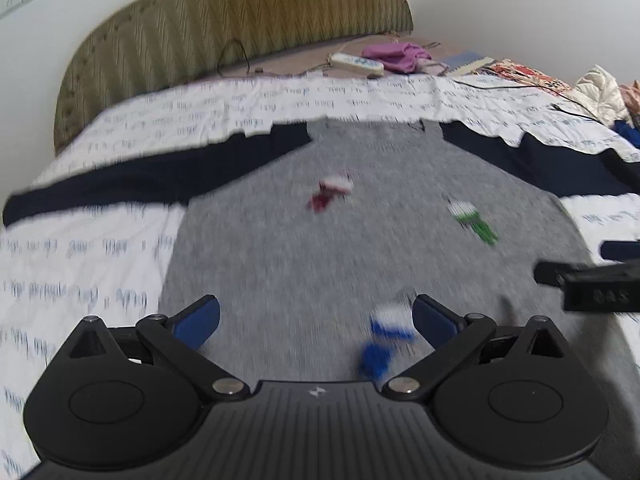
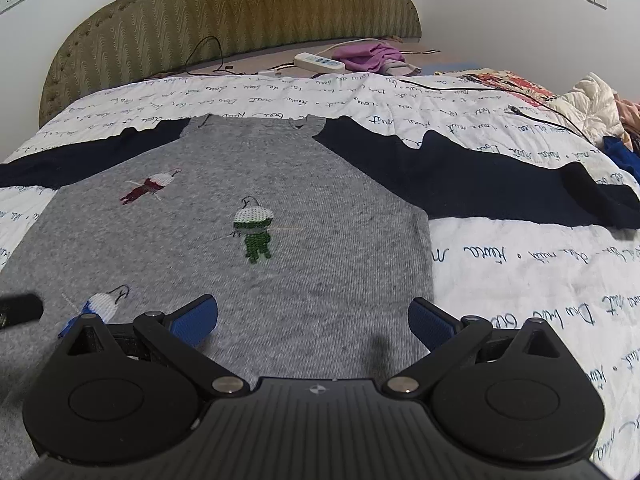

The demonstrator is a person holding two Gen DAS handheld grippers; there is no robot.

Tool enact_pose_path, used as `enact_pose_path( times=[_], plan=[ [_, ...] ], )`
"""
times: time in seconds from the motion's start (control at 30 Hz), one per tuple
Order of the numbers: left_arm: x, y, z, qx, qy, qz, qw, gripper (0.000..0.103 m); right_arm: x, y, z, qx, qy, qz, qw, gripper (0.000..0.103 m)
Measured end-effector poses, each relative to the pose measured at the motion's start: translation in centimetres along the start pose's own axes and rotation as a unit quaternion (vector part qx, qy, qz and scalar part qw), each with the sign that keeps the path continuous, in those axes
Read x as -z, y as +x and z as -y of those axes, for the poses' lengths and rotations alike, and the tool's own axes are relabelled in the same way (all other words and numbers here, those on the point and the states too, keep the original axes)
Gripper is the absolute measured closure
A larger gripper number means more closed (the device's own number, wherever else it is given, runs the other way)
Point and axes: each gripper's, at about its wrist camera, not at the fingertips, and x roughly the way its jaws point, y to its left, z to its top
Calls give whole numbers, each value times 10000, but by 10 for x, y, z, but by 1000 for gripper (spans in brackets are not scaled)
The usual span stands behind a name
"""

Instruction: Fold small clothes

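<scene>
The sweater (image 2: 256,280) lies flat on the bed, directly ahead of and beneath both sets of jaws, collar toward the headboard (image 2: 240,20). Its body is grey rib knit; both sleeves are dark navy and spread outward to either side. Three small embroidered figures mark the front: red (image 2: 150,186), green (image 2: 254,232) and blue (image 2: 100,306).

The left gripper (image 1: 316,320) has its jaws spread wide, nothing between them. The right gripper (image 2: 313,320) likewise stands with jaws apart and empty.

The left wrist view is motion-blurred, so the embroidery and the quilt print are illegible there. The sweater hem is hidden behind the gripper bodies.

The quilt (image 2: 520,280) is white fabric with dark script lettering. The headboard is olive, zigzag-textured upholstery with a scalloped outline.
</scene>
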Motion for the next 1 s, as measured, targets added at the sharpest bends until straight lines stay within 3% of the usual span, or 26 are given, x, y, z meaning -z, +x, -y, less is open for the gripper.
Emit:
enact_pose_path(
  times=[0.17,0.43,0.57,0.63,0.7,0.77,0.8,0.93,1.0],
  plan=[
    [-27,33,8,-48,-1,-38,10000,0,-18,16,10,-11,-15,36,10000,0],
    [-44,62,41,291,6,-189,9994,0,-53,45,59,-158,225,161,9995,0],
    [-38,70,58,429,189,-298,9985,0,-57,45,125,-53,604,775,9952,5],
    [-35,72,63,476,220,-354,9980,0,-52,37,172,-123,1002,1237,9872,5],
    [-33,75,64,527,201,-403,9976,0,-49,30,224,-57,1490,1344,9796,5],
    [-32,77,65,563,174,-422,9974,0,-45,23,279,77,2236,1405,9645,7],
    [-32,78,66,567,160,-417,9974,0,-38,17,307,135,2707,1546,9501,9],
    [-32,81,72,626,231,-346,9972,0,4,0,394,188,4415,2085,8725,19],
    [-31,82,76,668,283,-336,9968,0,21,4,417,282,4758,2177,8517,25]
  ],
)
